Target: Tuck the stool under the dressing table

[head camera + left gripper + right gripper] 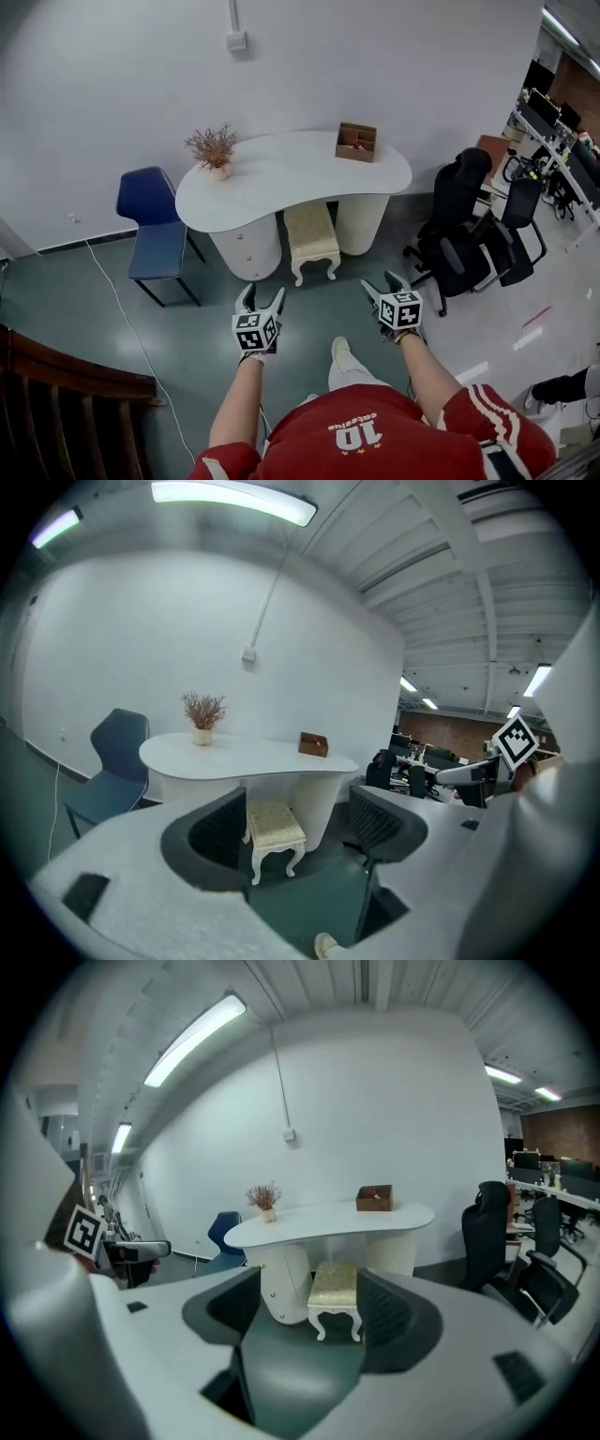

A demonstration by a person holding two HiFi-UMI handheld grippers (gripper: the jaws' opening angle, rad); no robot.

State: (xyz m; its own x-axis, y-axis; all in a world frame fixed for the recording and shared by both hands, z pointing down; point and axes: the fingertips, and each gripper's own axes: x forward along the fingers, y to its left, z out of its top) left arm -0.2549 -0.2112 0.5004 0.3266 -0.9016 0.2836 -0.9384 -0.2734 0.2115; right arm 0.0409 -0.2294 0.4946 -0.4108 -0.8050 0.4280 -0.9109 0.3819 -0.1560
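The stool [312,242] sits partly under the table [281,178] (between its two fat legs), and the left gripper [261,298] and right gripper [382,281] are open, holding nothing.

1. stool [312,239]: cream seat, white legs;
2. counter [281,173]: plain white;
3. chair [155,230]: deep blue;
4. box [356,142]: brown;
5. floor [75,319]: dark grey-green;
6. office chairs [469,234]: black;
7. shirt [361,431]: red, white-striped sleeve.

Red short-sleeved jersey [375,442], white sleeve stripes [488,404], seemingly pale trousers [351,377]
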